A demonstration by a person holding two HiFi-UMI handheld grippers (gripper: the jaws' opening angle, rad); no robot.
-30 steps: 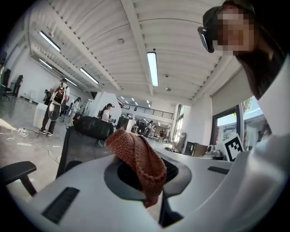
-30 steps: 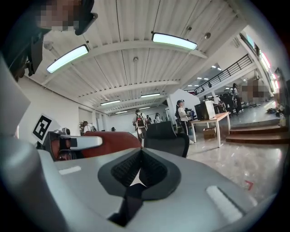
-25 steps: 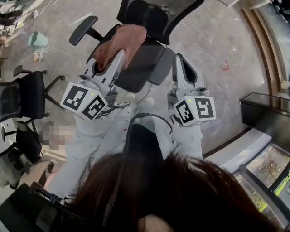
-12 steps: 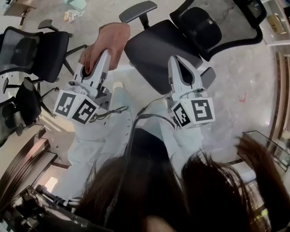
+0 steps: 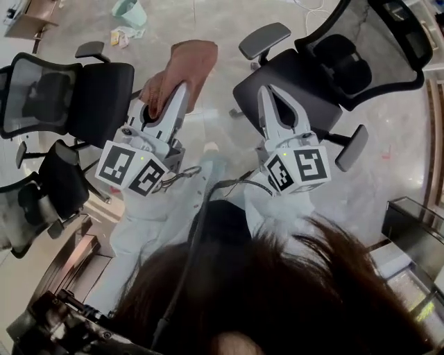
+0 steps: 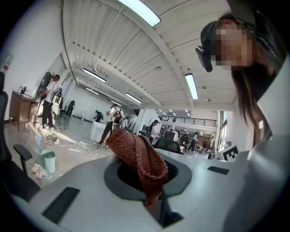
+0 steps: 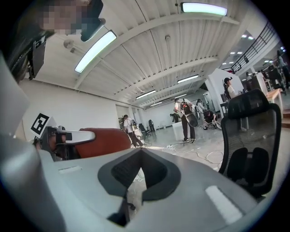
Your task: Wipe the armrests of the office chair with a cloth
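I read the cloth (image 5: 182,68) as rust-brown, ribbed knit. The left gripper (image 5: 173,97) and right gripper (image 5: 268,93) are pale grey-white with black-and-white square markers. The office chair (image 5: 295,83) is black, its back dark mesh; the floor (image 5: 222,31) mottled grey; the bin (image 5: 129,8) mint green.

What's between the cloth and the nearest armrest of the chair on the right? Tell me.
Nothing visible: only bare grey floor lies between the reddish-brown knitted cloth in the left gripper and the padded grey armrest of the black mesh office chair.

Glossy grey floor (image 5: 402,166), white beamed ceiling (image 7: 149,52) with long strip lights (image 7: 95,50).
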